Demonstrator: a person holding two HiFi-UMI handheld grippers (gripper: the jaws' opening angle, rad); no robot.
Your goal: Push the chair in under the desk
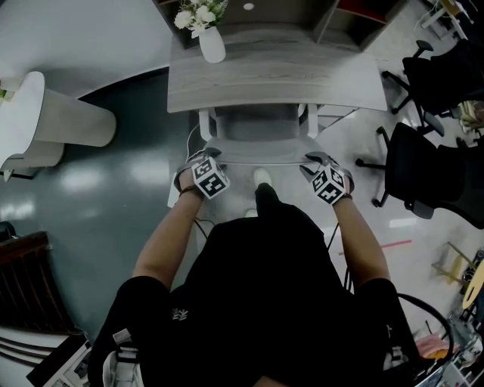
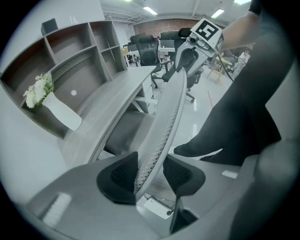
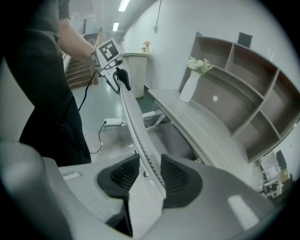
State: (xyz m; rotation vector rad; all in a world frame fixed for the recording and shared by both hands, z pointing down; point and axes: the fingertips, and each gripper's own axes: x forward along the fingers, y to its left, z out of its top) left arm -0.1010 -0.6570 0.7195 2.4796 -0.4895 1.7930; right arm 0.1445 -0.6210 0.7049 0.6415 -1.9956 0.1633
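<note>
Person: stands over the scene in dark clothing, one leg (image 1: 266,202) forward between the two arms.
Left gripper (image 1: 205,155): jaws part-way apart and closed on the left end of the backrest (image 1: 257,156) top edge; in the left gripper view (image 2: 150,176) the mesh rim sits between the dark pads (image 2: 121,177).
Right gripper (image 1: 318,159): jaws likewise clamped on the right end of the same edge; the right gripper view (image 3: 150,176) shows both pads against the backrest (image 3: 135,121).
Chair (image 1: 257,130): light grey, upright, facing the desk, with its seat partly under the desktop and its backrest clear of it.
Desk (image 1: 272,79): grey wood-grain top, directly beyond the chair.
Vase (image 1: 212,44): white, holding white flowers (image 1: 198,13), at the desk's far left.
Shelf unit (image 2: 79,61): behind the desk.
</note>
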